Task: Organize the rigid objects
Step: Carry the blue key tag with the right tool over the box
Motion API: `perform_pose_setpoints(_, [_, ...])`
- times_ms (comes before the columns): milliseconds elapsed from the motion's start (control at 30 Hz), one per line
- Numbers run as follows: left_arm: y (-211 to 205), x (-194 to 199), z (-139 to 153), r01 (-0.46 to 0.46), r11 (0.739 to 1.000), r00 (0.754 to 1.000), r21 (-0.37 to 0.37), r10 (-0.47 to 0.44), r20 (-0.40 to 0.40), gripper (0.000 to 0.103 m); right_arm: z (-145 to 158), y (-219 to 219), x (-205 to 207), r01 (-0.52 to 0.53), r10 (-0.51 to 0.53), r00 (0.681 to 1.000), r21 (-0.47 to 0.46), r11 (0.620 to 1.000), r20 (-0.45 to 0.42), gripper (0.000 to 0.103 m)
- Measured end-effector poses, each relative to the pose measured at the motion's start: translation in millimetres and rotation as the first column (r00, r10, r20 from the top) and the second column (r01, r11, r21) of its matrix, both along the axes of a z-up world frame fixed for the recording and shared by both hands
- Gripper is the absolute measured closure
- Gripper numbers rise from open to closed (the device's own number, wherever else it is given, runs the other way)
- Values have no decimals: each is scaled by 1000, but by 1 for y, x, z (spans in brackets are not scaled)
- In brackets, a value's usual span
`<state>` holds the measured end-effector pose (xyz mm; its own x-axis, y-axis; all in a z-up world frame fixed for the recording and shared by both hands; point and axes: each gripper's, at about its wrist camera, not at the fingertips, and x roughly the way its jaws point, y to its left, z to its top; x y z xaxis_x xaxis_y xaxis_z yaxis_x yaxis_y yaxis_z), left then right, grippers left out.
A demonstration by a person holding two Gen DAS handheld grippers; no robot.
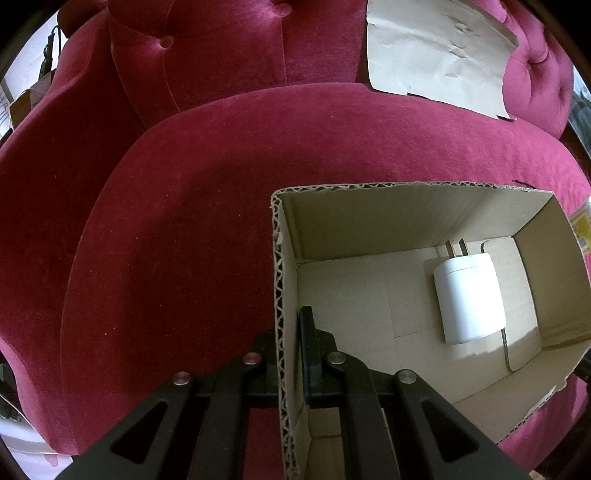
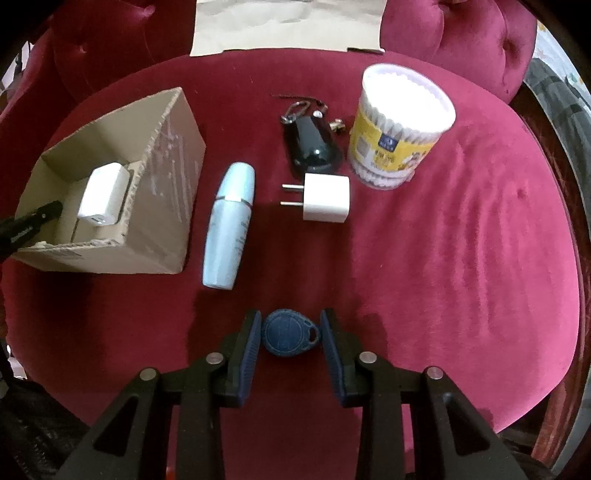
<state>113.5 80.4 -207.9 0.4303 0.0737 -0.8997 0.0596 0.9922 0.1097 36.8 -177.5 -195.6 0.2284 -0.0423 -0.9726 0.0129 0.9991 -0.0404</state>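
An open cardboard box (image 1: 284,295) (image 2: 162,192) sits on the red velvet seat. A white plug adapter (image 1: 469,299) (image 2: 105,195) lies inside it. My left gripper (image 1: 291,339) is shut on the box's left wall, one finger outside and one inside. My right gripper (image 2: 290,332) is open, its blue pads on either side of a blue key fob (image 2: 288,334) lying on the seat. Beyond it lie a light blue bottle (image 2: 229,225), a second white plug adapter (image 2: 325,197), a black key holder (image 2: 310,144) and a tub of cotton swabs (image 2: 399,125).
A sheet of brown paper (image 1: 439,51) (image 2: 288,26) leans on the tufted backrest. The seat's curved edge runs at the right, with a dark wooden frame (image 2: 554,155) beyond it.
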Motion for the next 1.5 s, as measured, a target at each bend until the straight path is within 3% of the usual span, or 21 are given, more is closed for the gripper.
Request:
perform_pose_setpoints(500, [0,1,0,-1,1000,1000,-1,1,-1,97,47,1,3,-28,27,998,13,1000,49,68])
perform_pose_setpoints(867, [0,1,0,-1,1000,1000,-1,1,0,97,76,29,9,-97,93,990,28,995,104,68])
perform_pose_setpoints(1500, [0,1,0,-1,1000,1000,0,1,-1,97,76,85,50,-222,210,966,70,972,149,68])
